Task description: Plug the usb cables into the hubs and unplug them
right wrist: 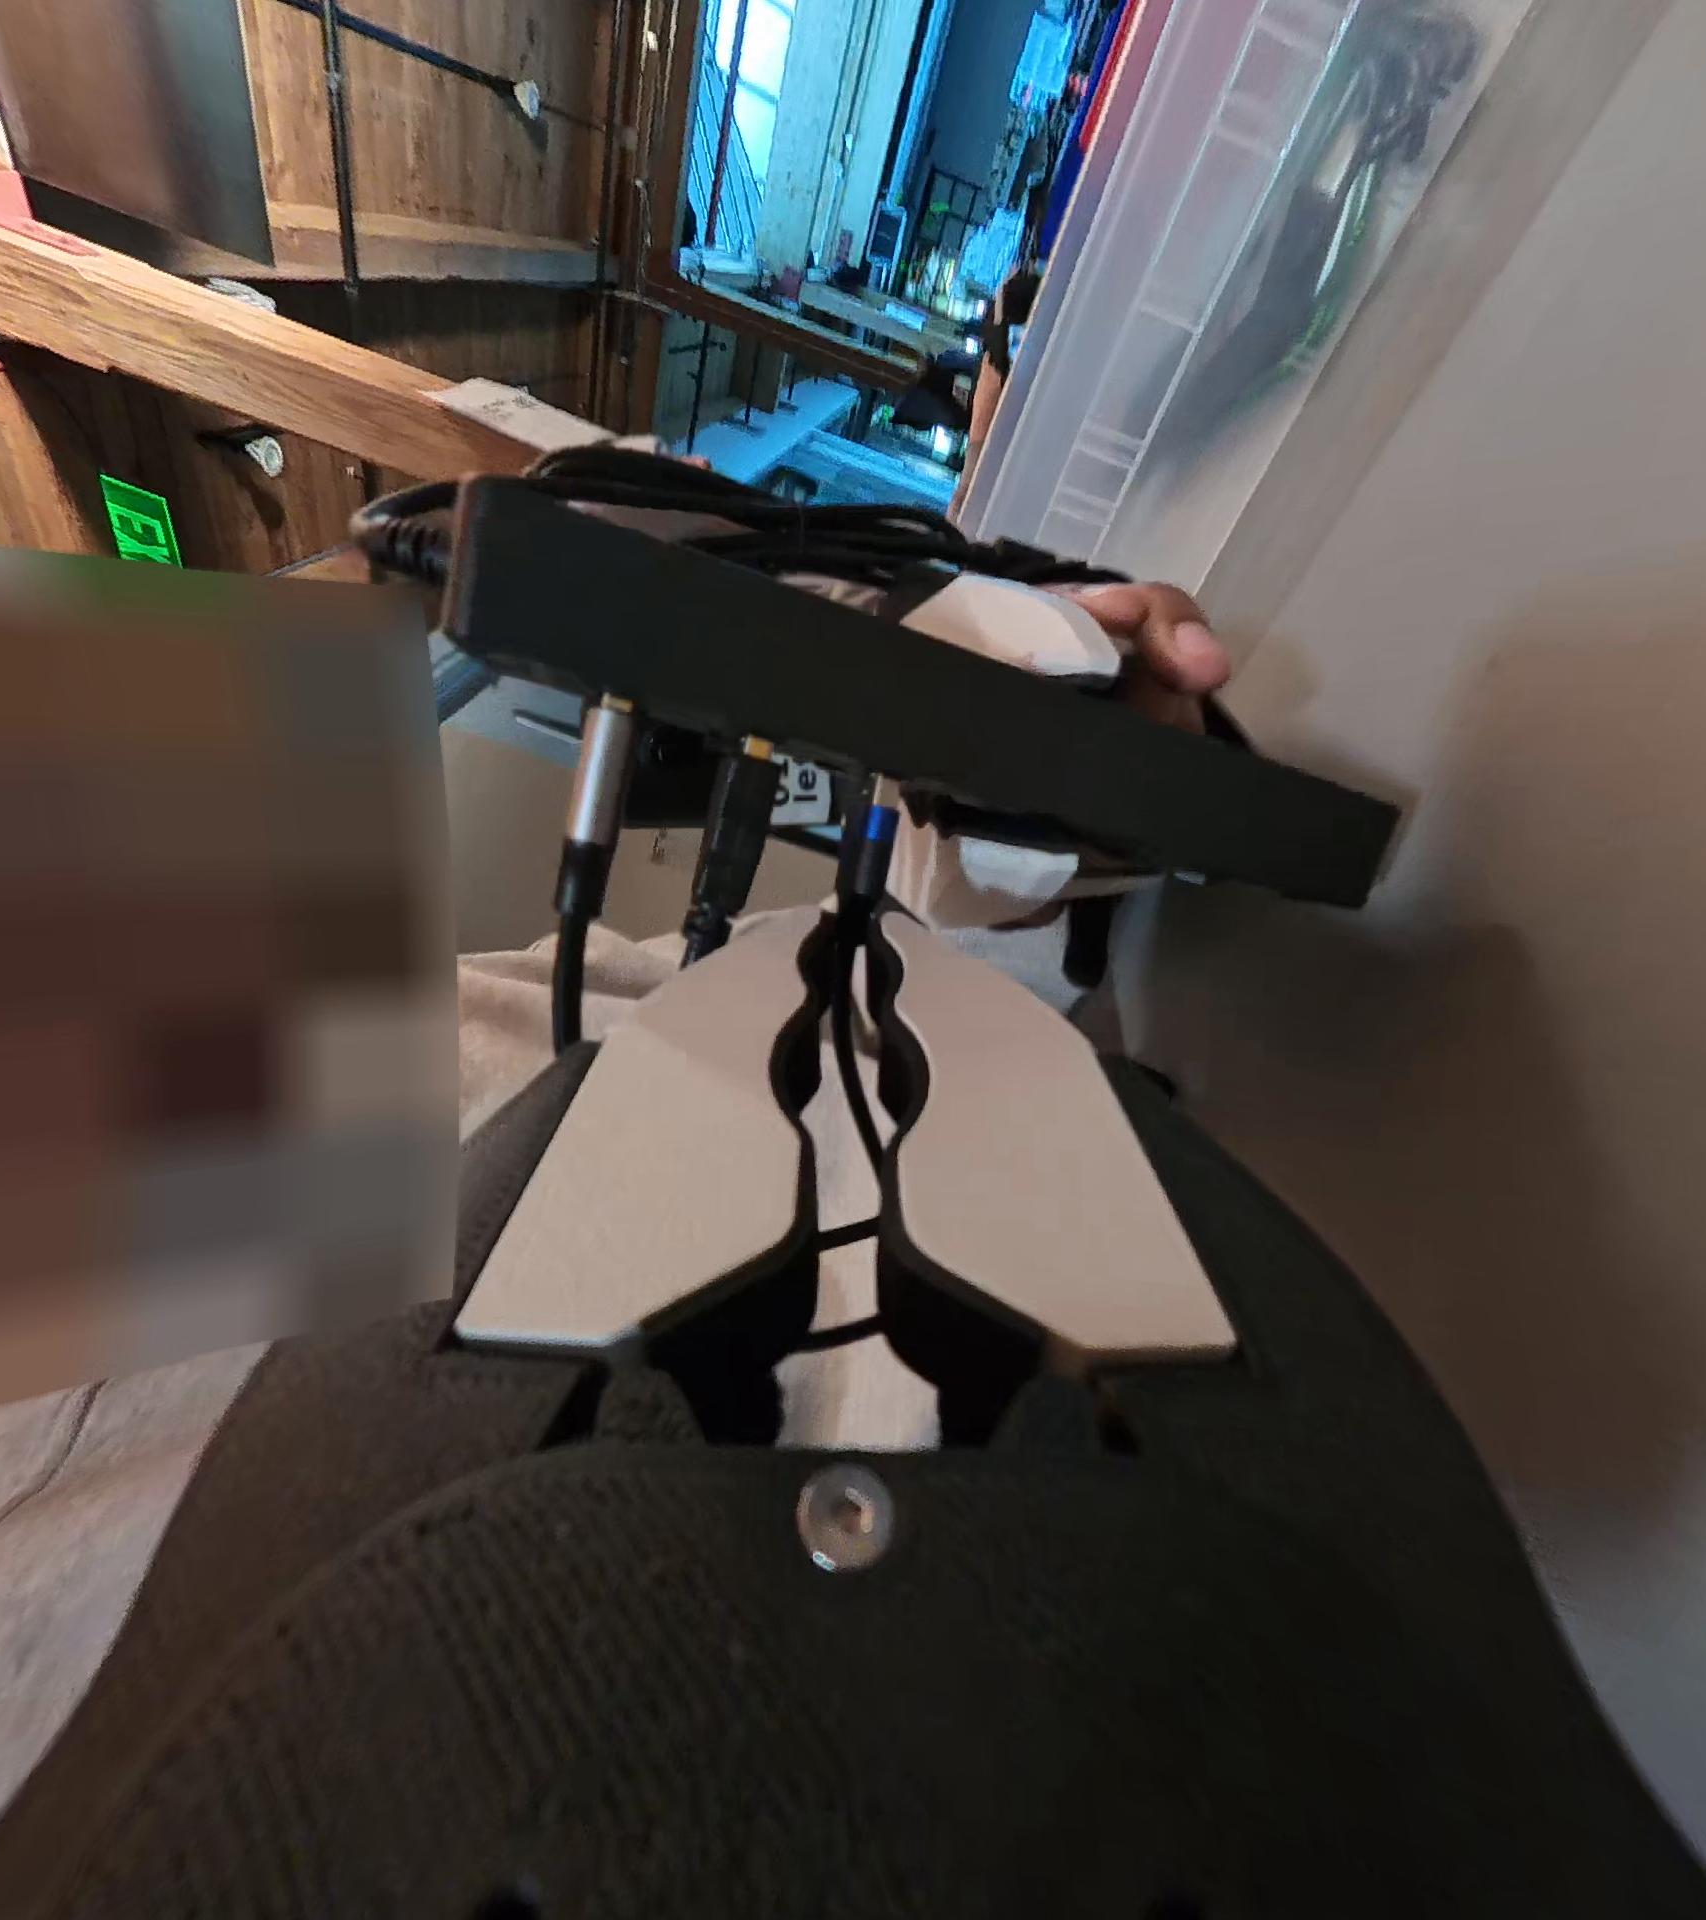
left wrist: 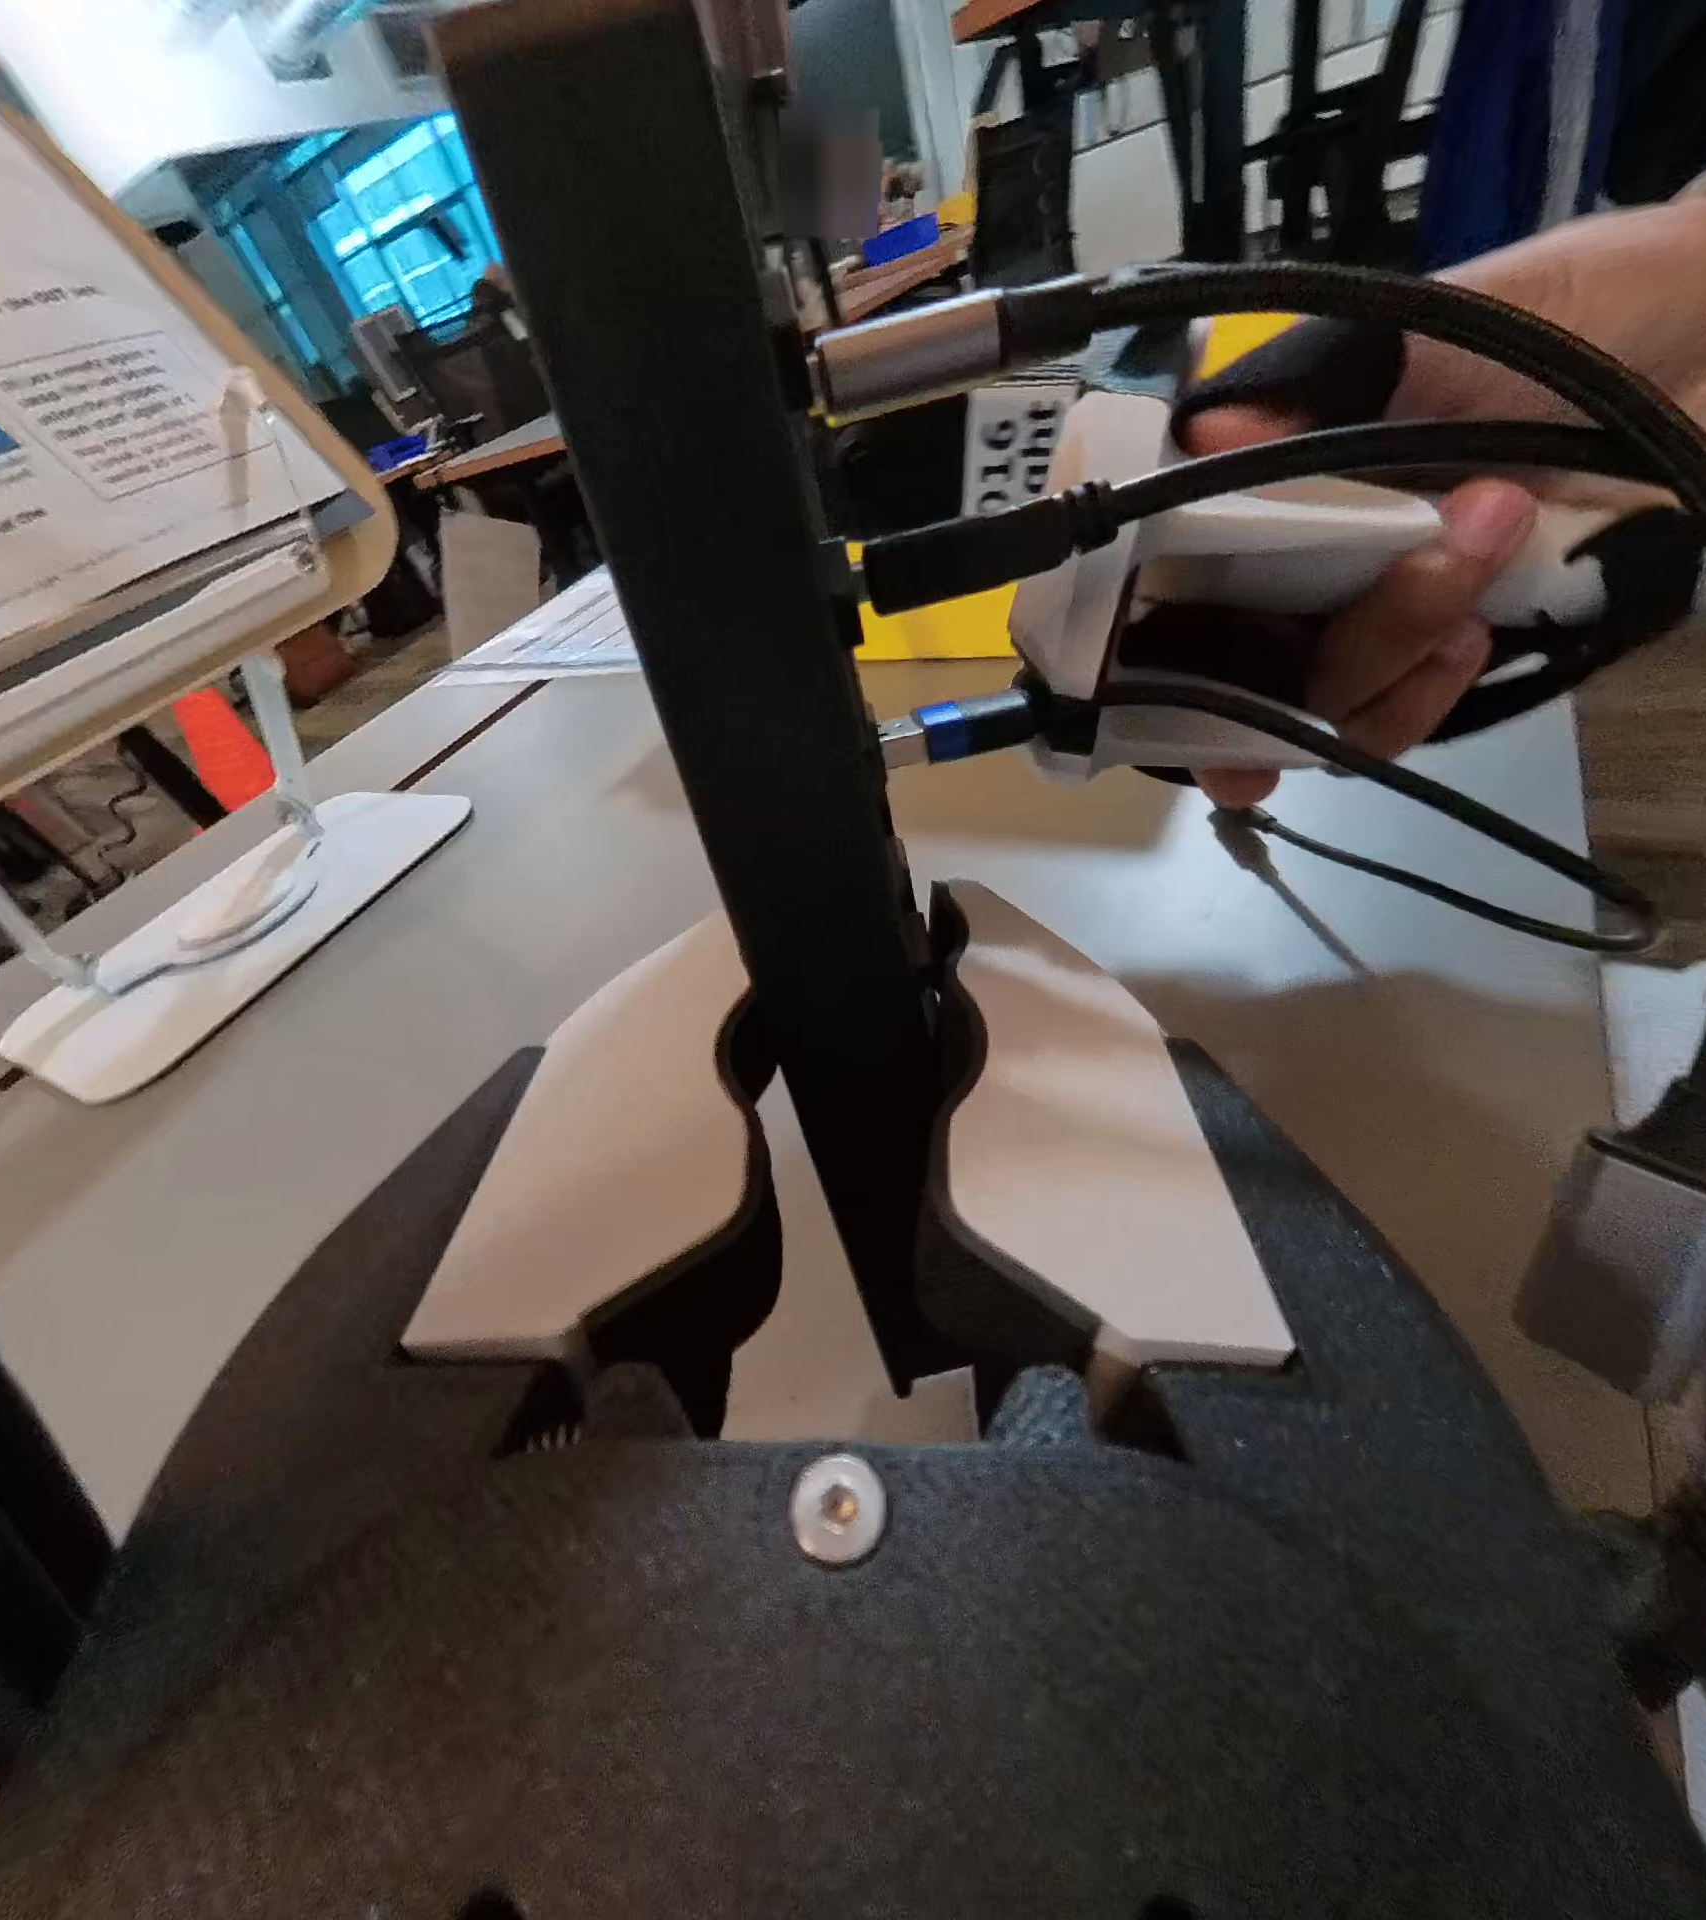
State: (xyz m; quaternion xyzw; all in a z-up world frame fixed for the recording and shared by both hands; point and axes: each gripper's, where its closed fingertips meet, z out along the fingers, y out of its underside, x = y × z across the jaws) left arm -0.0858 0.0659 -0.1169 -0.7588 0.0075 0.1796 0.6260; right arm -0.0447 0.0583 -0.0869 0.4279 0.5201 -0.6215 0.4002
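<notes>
Left gripper (left wrist: pixel 854 1029): clenched on the lower end of a long black hub (left wrist: pixel 662 520), standing upright at frame centre. Right gripper (right wrist: pixel 844 945): closed on the thin cable of the blue-banded plug (left wrist: pixel 968 722), seated in the hub's right edge at mid-frame. Above it: black plug (left wrist: pixel 963 556) and silver plug (left wrist: pixel 906 358), both inserted; grey table (left wrist: pixel 257 1143) beneath; paper stand (left wrist: pixel 80 468) at upper left.
</notes>
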